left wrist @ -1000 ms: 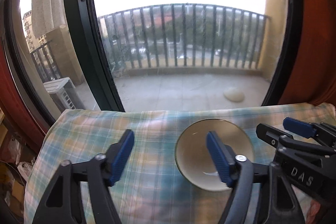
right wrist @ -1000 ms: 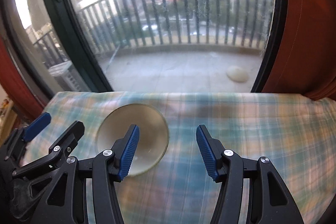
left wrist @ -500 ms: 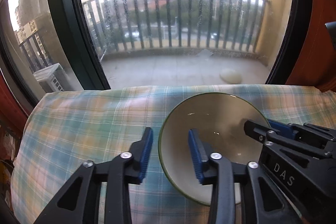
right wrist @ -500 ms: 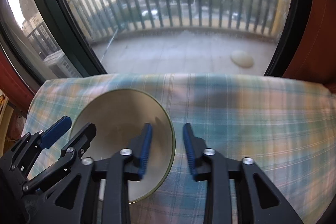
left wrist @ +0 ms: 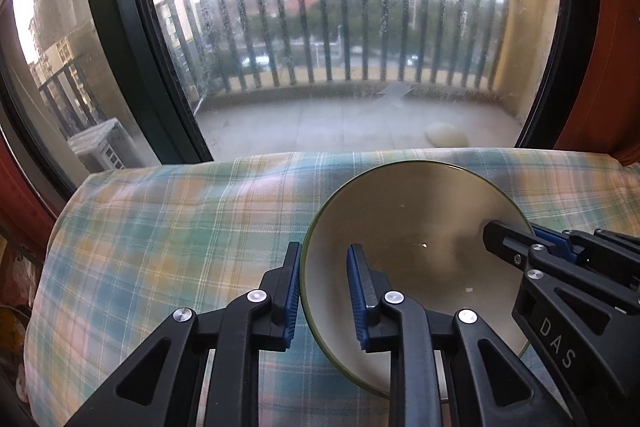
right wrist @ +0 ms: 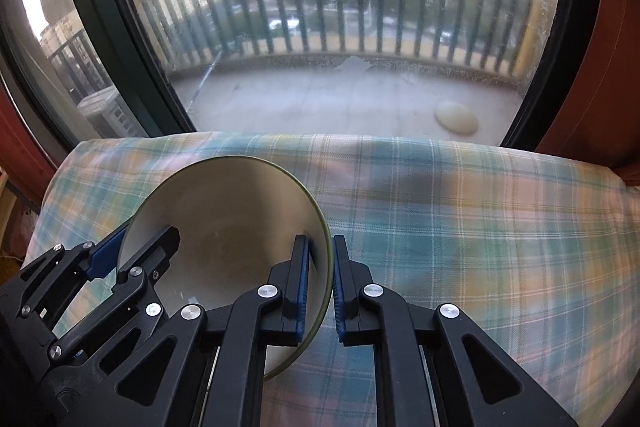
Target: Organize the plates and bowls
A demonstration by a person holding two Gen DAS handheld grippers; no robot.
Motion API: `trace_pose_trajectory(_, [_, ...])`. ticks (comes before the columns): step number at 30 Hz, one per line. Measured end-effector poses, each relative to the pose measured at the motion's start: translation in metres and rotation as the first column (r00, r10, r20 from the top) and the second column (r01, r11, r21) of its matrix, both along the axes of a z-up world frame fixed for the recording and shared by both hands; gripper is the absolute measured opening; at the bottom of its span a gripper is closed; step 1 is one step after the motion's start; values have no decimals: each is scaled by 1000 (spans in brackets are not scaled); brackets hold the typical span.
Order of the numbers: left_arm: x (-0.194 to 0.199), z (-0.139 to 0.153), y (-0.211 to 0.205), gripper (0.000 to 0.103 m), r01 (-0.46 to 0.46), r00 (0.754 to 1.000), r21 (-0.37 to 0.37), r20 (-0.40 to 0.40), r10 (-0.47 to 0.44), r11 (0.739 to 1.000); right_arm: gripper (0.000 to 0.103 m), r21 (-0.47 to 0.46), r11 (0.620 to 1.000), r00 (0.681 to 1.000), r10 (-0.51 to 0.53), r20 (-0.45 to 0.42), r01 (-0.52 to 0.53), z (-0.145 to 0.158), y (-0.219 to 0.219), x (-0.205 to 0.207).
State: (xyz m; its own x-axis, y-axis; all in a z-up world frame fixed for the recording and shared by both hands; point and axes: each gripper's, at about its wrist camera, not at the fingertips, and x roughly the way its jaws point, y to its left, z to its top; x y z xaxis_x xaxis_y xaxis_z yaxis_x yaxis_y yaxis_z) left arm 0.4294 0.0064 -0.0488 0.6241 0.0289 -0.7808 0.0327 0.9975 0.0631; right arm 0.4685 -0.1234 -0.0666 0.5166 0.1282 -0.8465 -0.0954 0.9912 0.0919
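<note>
Reading "DAS" in pale letters on the black body of the right gripper point(left wrist: 532, 247) as seen from the left wrist camera; no other text legible. Both grippers are clamped on 1 shallow cream ceramic bowl with a thin green rim point(left wrist: 416, 251), jaws having just closed. Left gripper point(left wrist: 324, 291) pinches the bowl's left rim, 1 blue pad inside the wall, 1 outside. Right gripper bites the opposite rim, wall sandwiched between its blue pads point(right wrist: 300, 283). Bowl interior is glossy, plain, with a few small specks and highlights; looks empty. It sits on a pastel plaid cloth in green, blue, orange and pink point(left wrist: 180, 227), slightly rumpled, covering a padded-looking surface. Behind: large dusty glass window with dark frame point(left wrist: 120, 27), balcony with dark vertical railing point(left wrist: 360, 27), pale round lump on the balcony floor point(right wrist: 456, 119), outdoor AC unit at left point(left wrist: 100, 147), orange-red curtain on the right edge point(right wrist: 612, 47).
</note>
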Motion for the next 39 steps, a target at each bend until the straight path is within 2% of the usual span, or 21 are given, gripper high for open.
trace_pose_trajectory(5, [-5,2,-1,21,10,1000,-15,-12,-10,1000,13,-13,1000,1000,1,-21,-1,3,-1,-4])
trace_pose_trajectory(9, [-10,8,2,21,12,1000,-54,-17,-13,998,13,-2,1000,999,4,-54,-4,5,-3,-10])
trace_pose_trajectory(12, [-18,13,0,21,18,1000,-27,5,-17,999,13,-5,1000,997,10,-70,-10,5,-2,-17])
trace_pose_trajectory(15, [-23,11,4,21,16,1000,-36,-12,-16,999,13,12,1000,997,8,-79,-7,7,-1,-23])
trace_pose_trajectory(24, [-47,23,4,21,22,1000,-33,0,-22,999,13,-14,999,998,33,-59,-34,24,4,-48])
trace_pose_trajectory(32, [-76,44,1,21,50,999,-52,17,-49,997,13,-45,998,999,34,-21,-35,55,1,-81])
trace_pose_trajectory(39, [-107,65,-2,21,67,996,-40,64,-64,997,13,-55,998,999,41,20,-40,78,-3,-111])
